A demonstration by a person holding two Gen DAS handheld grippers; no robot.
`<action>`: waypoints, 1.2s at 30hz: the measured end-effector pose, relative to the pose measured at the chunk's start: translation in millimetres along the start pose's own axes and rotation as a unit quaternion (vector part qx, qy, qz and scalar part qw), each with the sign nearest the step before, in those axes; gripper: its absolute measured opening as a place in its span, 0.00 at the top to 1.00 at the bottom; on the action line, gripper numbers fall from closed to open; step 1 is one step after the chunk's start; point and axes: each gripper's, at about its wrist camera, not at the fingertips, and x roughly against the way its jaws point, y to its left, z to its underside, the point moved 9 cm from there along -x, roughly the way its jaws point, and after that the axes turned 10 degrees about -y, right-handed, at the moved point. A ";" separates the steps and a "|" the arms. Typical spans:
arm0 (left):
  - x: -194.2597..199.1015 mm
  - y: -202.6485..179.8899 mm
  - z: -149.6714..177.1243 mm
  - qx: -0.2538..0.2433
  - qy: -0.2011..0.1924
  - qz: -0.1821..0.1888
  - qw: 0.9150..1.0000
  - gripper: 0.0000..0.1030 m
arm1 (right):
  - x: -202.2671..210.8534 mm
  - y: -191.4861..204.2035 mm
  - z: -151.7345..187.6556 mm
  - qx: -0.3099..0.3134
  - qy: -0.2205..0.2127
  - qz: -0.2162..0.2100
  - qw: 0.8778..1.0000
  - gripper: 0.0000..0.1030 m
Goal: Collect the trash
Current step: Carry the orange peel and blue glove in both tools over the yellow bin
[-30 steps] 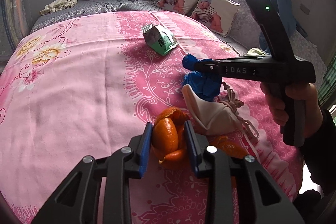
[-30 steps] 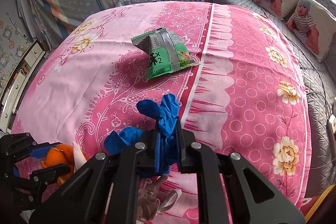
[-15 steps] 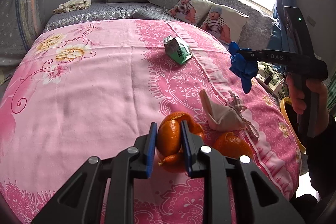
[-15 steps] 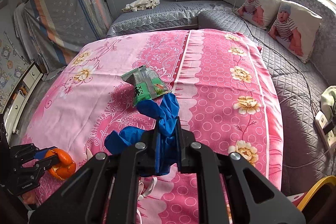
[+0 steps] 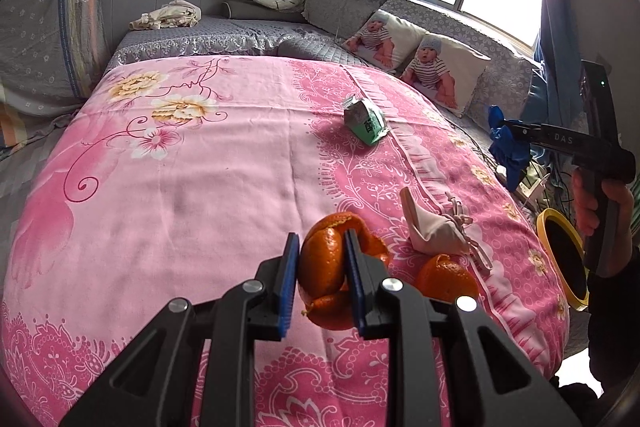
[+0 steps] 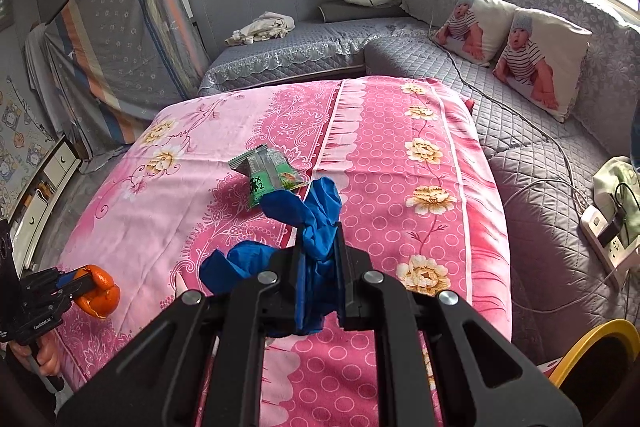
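Note:
My left gripper (image 5: 322, 267) is shut on a piece of orange peel (image 5: 324, 275) and holds it above the pink bedspread (image 5: 180, 187). It shows at the left edge of the right wrist view, with the orange peel (image 6: 98, 291). My right gripper (image 6: 318, 267) is shut on a crumpled blue glove (image 6: 308, 215), lifted over the bed's right side; the glove (image 5: 506, 147) also shows in the left wrist view. A green snack wrapper (image 5: 366, 121) lies mid-bed. Another orange peel (image 5: 446, 281) and a beige cloth pouch (image 5: 434, 231) lie near the bed's edge.
A yellow-rimmed bin (image 5: 562, 259) stands on the floor to the right of the bed; its rim (image 6: 592, 347) shows at lower right in the right wrist view. A grey couch (image 6: 540, 155) with baby-print pillows, a power strip and cables lie to the right.
Both grippers have risen from the bed with their loads. The right gripper with the blue glove has moved right, away from the pouch toward the bin side.

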 end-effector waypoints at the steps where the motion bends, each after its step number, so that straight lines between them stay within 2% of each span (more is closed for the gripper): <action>1: 1.9 0.9 0.1 0.001 -0.001 -0.002 1.000 0.79 | 2.3 -1.5 0.8 -0.002 -0.001 0.001 1.000 0.90; 21: 8.9 -11.7 -1.2 0.008 -0.002 -0.007 1.000 0.79 | 26.3 -42.3 21.1 -0.040 -0.012 0.006 0.999 0.90; 36: 0.8 -62.1 -8.7 -0.027 0.001 0.021 0.999 0.79 | 49.4 -85.2 29.5 -0.071 -0.026 0.025 0.997 0.90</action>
